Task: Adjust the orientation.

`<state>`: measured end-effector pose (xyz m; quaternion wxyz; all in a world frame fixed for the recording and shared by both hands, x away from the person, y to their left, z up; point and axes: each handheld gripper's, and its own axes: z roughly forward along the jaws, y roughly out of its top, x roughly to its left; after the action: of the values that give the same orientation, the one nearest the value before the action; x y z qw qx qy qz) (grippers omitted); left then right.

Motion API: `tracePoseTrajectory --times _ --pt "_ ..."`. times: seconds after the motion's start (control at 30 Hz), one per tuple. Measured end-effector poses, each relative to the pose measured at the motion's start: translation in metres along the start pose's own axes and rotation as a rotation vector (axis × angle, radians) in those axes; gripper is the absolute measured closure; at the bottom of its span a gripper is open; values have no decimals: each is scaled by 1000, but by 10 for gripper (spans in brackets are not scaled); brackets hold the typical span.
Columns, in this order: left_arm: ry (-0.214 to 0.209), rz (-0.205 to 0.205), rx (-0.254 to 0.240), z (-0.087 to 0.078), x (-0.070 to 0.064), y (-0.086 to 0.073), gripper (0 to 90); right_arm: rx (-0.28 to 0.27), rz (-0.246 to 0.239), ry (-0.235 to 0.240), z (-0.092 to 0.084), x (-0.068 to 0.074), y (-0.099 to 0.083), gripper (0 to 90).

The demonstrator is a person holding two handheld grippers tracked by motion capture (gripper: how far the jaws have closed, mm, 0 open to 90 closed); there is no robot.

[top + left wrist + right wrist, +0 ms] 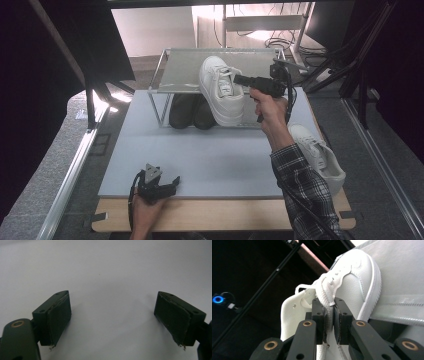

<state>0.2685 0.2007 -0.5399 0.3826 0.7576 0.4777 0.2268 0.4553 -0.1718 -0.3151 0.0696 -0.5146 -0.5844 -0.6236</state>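
**Two white shoes, one already on its way to the rack**

One white sneaker is held by the right gripper at the upper shelf of the wire shoe rack. Its toe points to the back of the shelf, and the heel hangs over the front edge – I cannot tell if the sole already rests on the shelf. In the right gripper view the jaws stand narrow and pinch the tongue and lace part of the sneaker between the pads, so the shoe hangs from soft material, not from the sole.

The second white sneaker lies on the table at the right, near the person's sleeve. A pair of dark shoes stands under the shelf. The left gripper rests at the front edge of the table with its jaws wide apart and nothing between them; in the left gripper view there is bare table surface between the pads.

How it will handle, in my judgement: the sneaker looks light, with a stiff rubber sole and a smooth upper that may be a little slippery. The tongue is soft and can fold or slide out of the pinch, and then the shoe may swing. A hold on the heel collar or on the side wall near the sole seems firmer – there the material keeps its shape.
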Motion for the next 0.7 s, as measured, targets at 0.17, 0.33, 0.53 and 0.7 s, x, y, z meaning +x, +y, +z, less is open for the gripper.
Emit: tracePoseTrajectory --times 0.17,0.33,0.53,0.7 --pt "1 2 2 0 0 0 140 -19 16 -15 8 -6 4 807" --pt "1 1 1 0 0 0 140 -35 27 -33 16 -8 8 807" --pt "1 0 0 0 0 0 140 -47 29 -58 23 -10 12 805" --pt "1 0 0 0 0 0 140 -52 40 -60 27 -10 13 794"
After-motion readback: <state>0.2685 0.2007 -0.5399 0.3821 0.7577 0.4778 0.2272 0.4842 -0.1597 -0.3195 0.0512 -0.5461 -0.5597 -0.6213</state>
